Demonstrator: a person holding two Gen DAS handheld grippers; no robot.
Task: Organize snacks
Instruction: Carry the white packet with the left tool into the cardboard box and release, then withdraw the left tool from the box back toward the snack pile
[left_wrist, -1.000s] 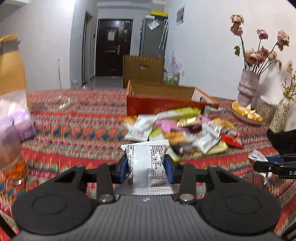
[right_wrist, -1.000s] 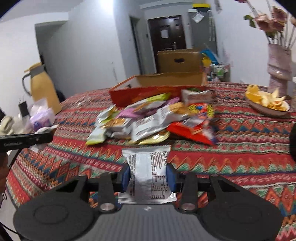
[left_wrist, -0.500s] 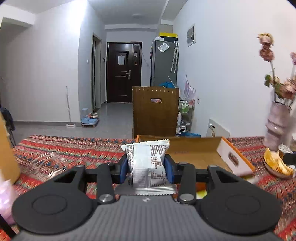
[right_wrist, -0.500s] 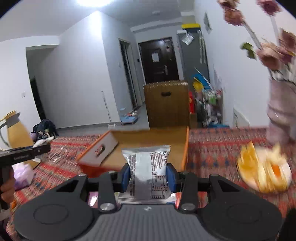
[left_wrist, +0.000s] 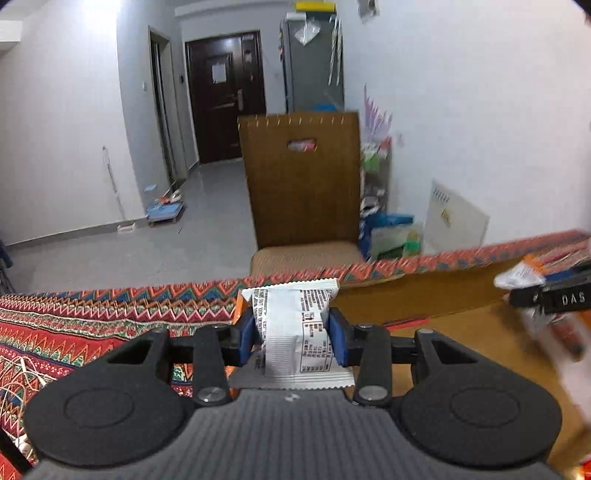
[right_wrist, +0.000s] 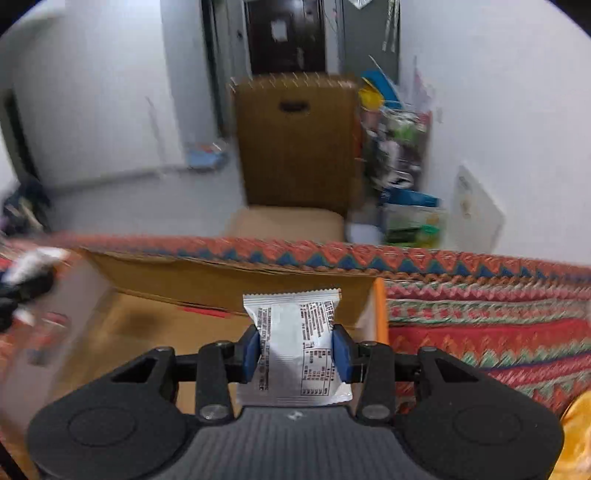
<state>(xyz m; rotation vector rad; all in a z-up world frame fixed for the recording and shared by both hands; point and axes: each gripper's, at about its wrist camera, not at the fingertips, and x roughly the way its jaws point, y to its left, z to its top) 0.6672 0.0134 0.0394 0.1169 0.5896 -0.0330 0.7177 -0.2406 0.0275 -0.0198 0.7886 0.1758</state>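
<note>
My left gripper (left_wrist: 291, 334) is shut on a silver snack packet (left_wrist: 293, 325) and holds it over the left end of the open cardboard box (left_wrist: 461, 339). My right gripper (right_wrist: 297, 349) is shut on another silver snack packet (right_wrist: 295, 339) and holds it above the right end of the same box (right_wrist: 155, 332), near its orange edge. The right gripper (left_wrist: 554, 295) also shows at the right in the left wrist view. The left gripper (right_wrist: 22, 291) shows blurred at the left in the right wrist view. The snack pile is out of view.
The box sits on a red patterned tablecloth (left_wrist: 74, 325) near the table's far edge (right_wrist: 443, 258). A brown chair (left_wrist: 303, 184) stands just beyond the table. Something yellow (right_wrist: 576, 435) shows at the lower right in the right wrist view.
Both grippers have lifted from the snack pile and moved forward over the box, each holding its packet. The views now tilt down into the box.
</note>
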